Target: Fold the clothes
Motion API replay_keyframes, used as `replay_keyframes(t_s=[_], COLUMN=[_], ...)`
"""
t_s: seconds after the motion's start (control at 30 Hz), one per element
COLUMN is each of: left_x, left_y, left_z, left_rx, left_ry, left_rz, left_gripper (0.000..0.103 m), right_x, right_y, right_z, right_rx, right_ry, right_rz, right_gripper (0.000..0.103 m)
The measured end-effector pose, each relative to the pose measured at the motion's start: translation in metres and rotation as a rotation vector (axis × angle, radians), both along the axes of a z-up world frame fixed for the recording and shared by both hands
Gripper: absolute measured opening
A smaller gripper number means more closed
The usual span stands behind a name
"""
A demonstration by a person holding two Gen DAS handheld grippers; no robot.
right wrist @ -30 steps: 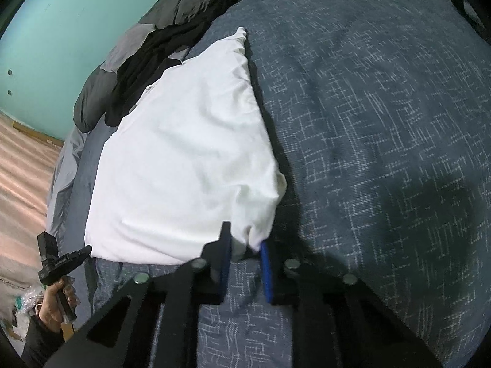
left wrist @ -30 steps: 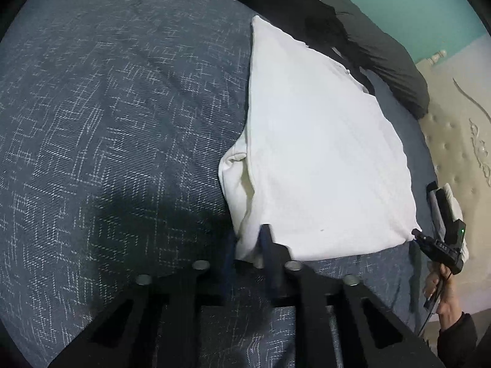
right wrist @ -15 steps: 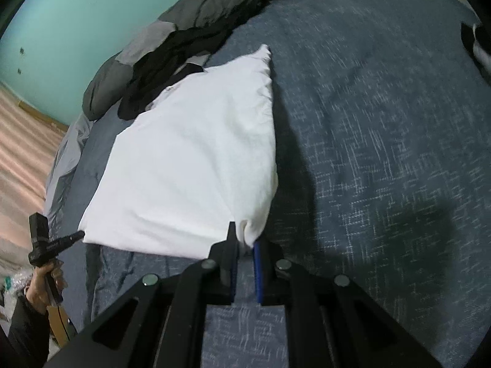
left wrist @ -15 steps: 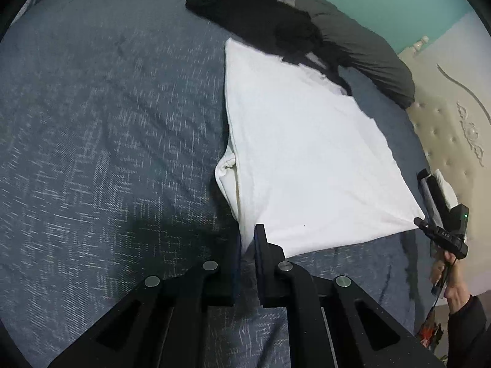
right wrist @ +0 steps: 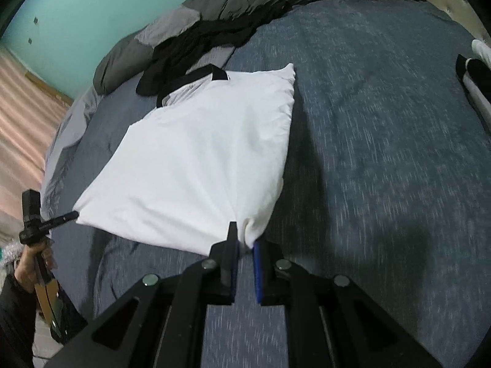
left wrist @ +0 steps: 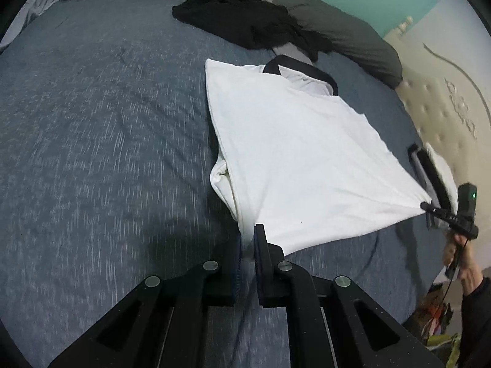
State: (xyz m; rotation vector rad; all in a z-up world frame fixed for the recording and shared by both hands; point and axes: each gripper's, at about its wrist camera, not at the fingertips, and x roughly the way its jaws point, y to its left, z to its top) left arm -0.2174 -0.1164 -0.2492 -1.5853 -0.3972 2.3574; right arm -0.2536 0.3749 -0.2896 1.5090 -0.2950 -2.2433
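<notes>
Lifting white shirt (left wrist: 294, 159) by two near corners off blue bedspread (left wrist: 92, 141); far edge with black collar (left wrist: 302, 72) lies on bed, ahead of jaws. Left gripper (left wrist: 248, 250) clamped shut on one corner, cloth pinched between jaws. Right gripper (right wrist: 245, 245) likewise closed on other corner. Judgement: keep both corners level and taut, carry forward evenly toward collar for clean fold. Dark clothes pile (left wrist: 245, 21) beyond shirt. No containers visible.

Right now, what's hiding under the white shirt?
Around the white shirt only the blue bedspread shows, so that likely continues beneath. Anything else under the shirt is covered and can't be seen.
</notes>
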Motion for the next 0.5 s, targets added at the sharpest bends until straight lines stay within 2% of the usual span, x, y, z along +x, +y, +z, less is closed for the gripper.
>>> replay_keyframes(t_s=[0.3, 0.5], left_x=[0.076, 0.126], left_y=[0.012, 0.008], left_z=[0.011, 0.007], left_rx=[-0.016, -0.002], left_ry=[-0.021, -0.034], left_rz=[-0.036, -0.025], left_gripper=[0.008, 0.008], right_x=[0.071, 0.121], right_y=[0.006, 0.010], right_z=[0.013, 0.014], right_rx=[0.019, 0.003], right_ry=[-0.039, -0.056], right_rz=[0.037, 0.033], right_gripper=[0.007, 0.007])
